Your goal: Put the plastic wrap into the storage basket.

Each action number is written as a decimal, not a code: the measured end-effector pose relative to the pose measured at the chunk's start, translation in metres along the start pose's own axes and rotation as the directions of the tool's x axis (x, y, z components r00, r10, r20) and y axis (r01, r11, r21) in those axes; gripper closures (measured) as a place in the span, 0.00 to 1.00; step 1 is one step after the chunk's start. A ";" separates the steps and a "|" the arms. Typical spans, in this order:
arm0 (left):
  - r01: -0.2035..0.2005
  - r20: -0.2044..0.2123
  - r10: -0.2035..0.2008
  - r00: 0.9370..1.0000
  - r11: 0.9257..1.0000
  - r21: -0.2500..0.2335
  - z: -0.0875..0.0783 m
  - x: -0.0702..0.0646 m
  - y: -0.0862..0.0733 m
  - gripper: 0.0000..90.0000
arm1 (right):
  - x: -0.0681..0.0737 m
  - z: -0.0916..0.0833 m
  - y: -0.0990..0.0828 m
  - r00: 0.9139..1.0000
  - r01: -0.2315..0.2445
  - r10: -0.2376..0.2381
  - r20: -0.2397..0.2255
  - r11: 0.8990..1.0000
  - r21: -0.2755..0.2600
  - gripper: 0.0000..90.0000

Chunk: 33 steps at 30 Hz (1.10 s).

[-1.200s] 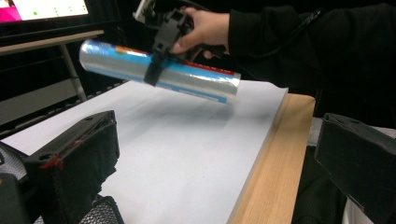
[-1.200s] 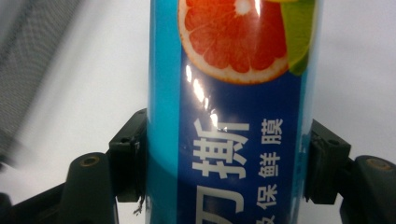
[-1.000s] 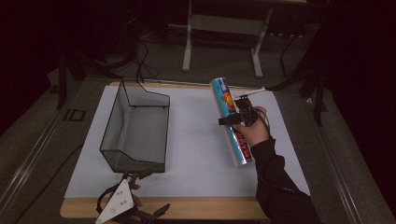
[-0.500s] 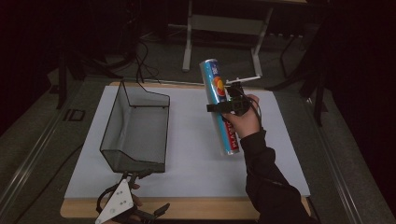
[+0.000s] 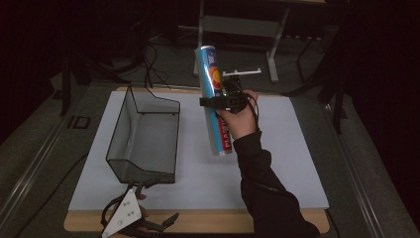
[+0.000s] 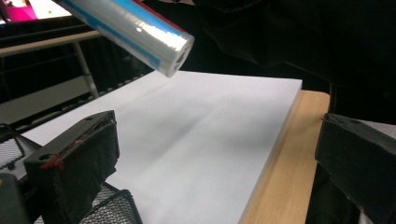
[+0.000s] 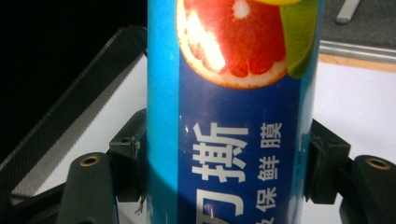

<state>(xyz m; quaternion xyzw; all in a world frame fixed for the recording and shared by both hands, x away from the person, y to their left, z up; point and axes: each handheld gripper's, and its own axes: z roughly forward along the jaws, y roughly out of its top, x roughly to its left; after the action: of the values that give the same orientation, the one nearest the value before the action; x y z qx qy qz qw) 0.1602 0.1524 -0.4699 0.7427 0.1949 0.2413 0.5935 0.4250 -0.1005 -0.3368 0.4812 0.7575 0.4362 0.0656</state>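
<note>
Both jaws of our right gripper (image 5: 214, 102) clamp the blue tube (image 5: 214, 99); we level it over the mesh basket (image 5: 130, 167) before releasing.

High view: room dim, surroundings near black past the desk edges; the white mat (image 5: 277, 163) is the only bright area, lit evenly from above. Soft faint shadow under the wire basket (image 5: 143, 139). Image soft and low-contrast, dark sleeve (image 5: 267, 193) loses all detail.

Left gripper view: strong specular glare streak along the wrapped tube (image 6: 135, 32); near fingers (image 6: 74, 163) blurry, out of focus; mat reads flat grey-white with a dim gradient toward the far side.

Right gripper view: the tube's label (image 7: 233, 140) sharp and saturated, hot spot on the printed fruit; left background pure black, fingers (image 7: 126, 158) underexposed.
</note>
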 end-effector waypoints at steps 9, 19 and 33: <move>0.001 -0.014 0.000 1.000 1.000 0.019 0.001 0.000 -0.002 0.00 | 0.025 0.012 0.013 1.000 -0.008 0.008 -0.001 0.998 -0.064 0.35; 0.013 -0.058 -0.010 0.998 0.999 0.046 0.002 0.003 -0.004 0.00 | 0.052 0.032 0.019 0.999 -0.016 0.012 -0.042 0.995 -0.100 0.35; -0.003 -0.135 0.011 0.991 0.998 0.060 -0.002 0.004 -0.002 0.00 | 0.098 0.085 0.010 0.990 -0.035 0.019 -0.138 0.993 -0.109 0.35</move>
<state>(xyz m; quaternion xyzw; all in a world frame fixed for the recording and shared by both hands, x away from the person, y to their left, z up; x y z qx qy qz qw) 0.1617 0.1566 -0.4711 0.7426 0.2390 0.2874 0.5557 0.4238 0.0286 -0.3501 0.4560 0.7282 0.5105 0.0344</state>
